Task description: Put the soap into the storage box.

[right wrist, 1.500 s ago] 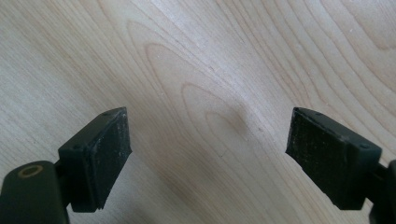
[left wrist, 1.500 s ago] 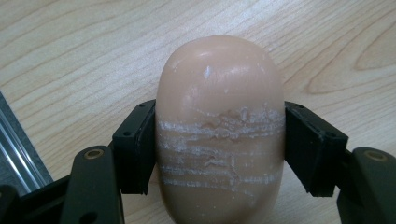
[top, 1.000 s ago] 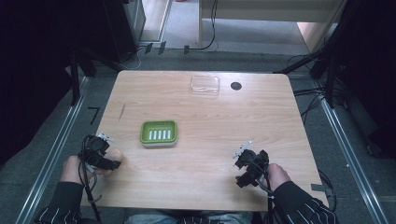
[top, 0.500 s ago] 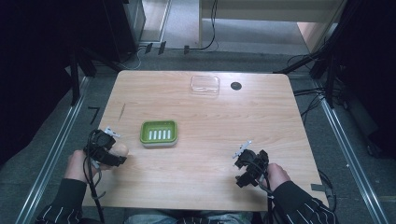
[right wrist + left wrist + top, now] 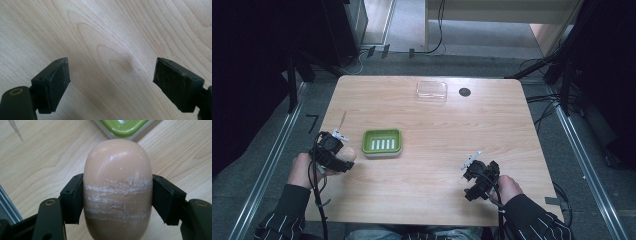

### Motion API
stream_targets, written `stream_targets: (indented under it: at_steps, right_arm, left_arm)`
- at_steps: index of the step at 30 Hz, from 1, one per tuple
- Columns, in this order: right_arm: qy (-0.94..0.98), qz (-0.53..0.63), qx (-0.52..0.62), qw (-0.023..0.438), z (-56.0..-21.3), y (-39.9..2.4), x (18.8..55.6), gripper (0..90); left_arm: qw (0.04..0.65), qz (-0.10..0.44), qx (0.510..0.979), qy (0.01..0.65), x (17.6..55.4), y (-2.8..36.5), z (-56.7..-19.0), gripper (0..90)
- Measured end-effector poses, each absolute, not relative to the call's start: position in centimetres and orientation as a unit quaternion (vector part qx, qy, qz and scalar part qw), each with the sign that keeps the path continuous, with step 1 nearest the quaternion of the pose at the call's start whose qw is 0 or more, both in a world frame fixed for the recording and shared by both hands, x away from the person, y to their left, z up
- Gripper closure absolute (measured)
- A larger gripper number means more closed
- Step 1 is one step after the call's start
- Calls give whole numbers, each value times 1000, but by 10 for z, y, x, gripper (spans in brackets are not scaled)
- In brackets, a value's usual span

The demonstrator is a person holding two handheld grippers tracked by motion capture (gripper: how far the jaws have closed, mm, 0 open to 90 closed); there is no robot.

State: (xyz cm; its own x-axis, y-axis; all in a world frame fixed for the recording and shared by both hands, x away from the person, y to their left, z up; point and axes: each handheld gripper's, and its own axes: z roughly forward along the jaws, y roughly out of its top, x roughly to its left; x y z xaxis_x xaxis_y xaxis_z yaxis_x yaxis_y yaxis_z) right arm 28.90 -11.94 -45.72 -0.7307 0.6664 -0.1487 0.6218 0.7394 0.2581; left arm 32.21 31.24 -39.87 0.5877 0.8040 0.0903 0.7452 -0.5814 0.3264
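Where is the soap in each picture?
High view: the soap sits in the left gripper, near the table's left edge.
Left gripper view: it fills the middle, squeezed between both black jaws.
Right gripper view: bare wood between open jaws.
Shared landmark: the green soap dish, just beyond the soap.

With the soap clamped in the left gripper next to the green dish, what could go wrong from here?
1. The soap is smooth and rounded, already scraped white where the left gripper pinches its sides; it may slip or twist out.
2. The dish is small and close; a low approach could clip its rim and shove it.
3. The right gripper is open over bare table, too far away to steady the dish.
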Motion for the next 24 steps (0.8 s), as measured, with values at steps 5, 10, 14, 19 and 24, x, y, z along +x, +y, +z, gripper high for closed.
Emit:
stream_targets:
  at_steps: [5,10,14,19,24]
  right_arm:
    - [925,96,348,117,-457,-119,289,143]
    - [926,95,346,117,-458,-119,289,143]
    - [927,97,344,117,-458,-119,290,143]
    - [925,95,348,116,-458,-118,289,143]
    - [926,95,346,116,-458,-118,290,143]
  left_arm:
    - [125,112,885,434,327,309,-400,338]
    - [128,117,885,431,334,307,-398,338]
    - [133,116,885,431,340,306,-397,338]
    - [132,117,888,424,344,302,-397,338]
    - [132,114,891,419,349,299,-396,338]
